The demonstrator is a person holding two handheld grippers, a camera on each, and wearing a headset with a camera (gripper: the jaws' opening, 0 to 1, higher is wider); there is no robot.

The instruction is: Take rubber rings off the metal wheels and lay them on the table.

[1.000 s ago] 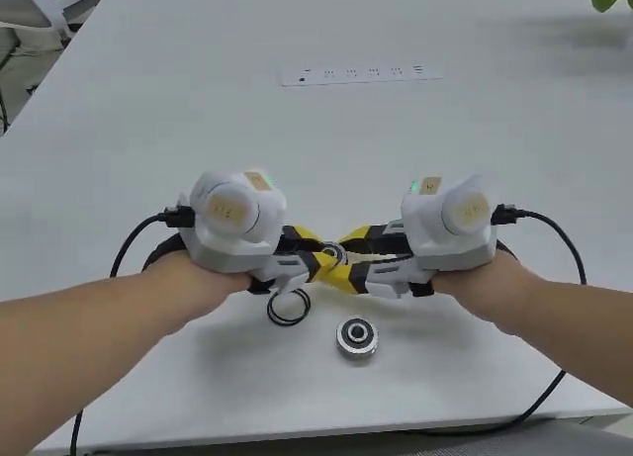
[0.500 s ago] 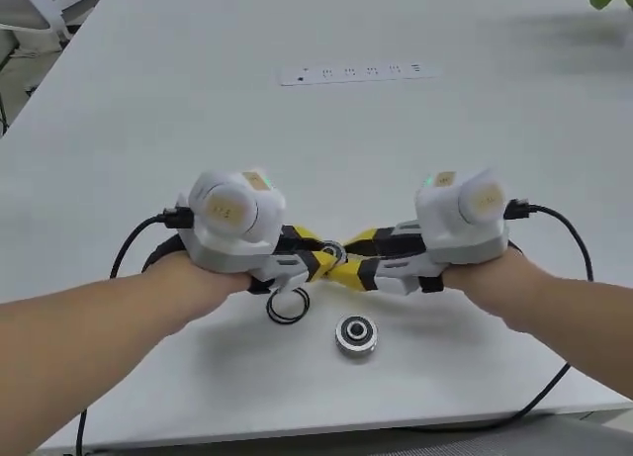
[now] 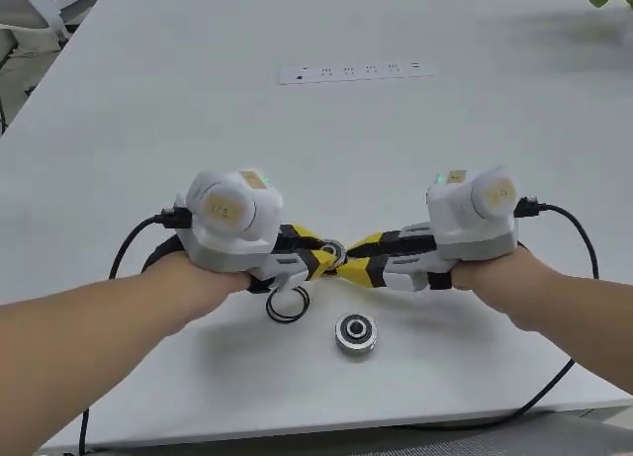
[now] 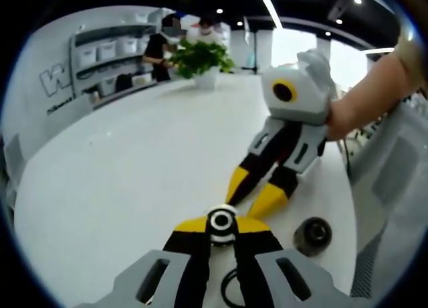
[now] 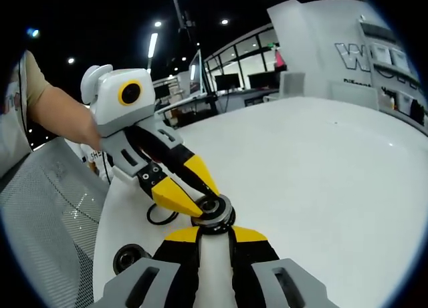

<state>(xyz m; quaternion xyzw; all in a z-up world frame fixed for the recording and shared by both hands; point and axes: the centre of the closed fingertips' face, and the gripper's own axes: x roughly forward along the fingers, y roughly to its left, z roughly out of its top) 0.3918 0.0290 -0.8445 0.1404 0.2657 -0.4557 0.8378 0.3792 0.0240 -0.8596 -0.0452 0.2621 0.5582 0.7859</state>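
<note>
Both grippers meet low over white table point(image 3: 178, 110). Left gripper point(image 3: 315, 259) jaws clamped on small silver metal wheel point(image 3: 332, 250). Right gripper point(image 3: 348, 269) tips at wheel's rim, nearly together; can't tell if gripping. Loose black rubber rings point(image 3: 288, 306) and second metal wheel point(image 3: 356, 333) lie on table just below. White power strip point(image 3: 356, 73) far across table.

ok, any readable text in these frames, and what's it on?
"W": large grey letter on white back wall; line under it blurred.
"W": start of grey lettering on white wall panel; rest unreadable.
White power strip: markings too small.
Tan sticker on left gripper: too small.
</note>
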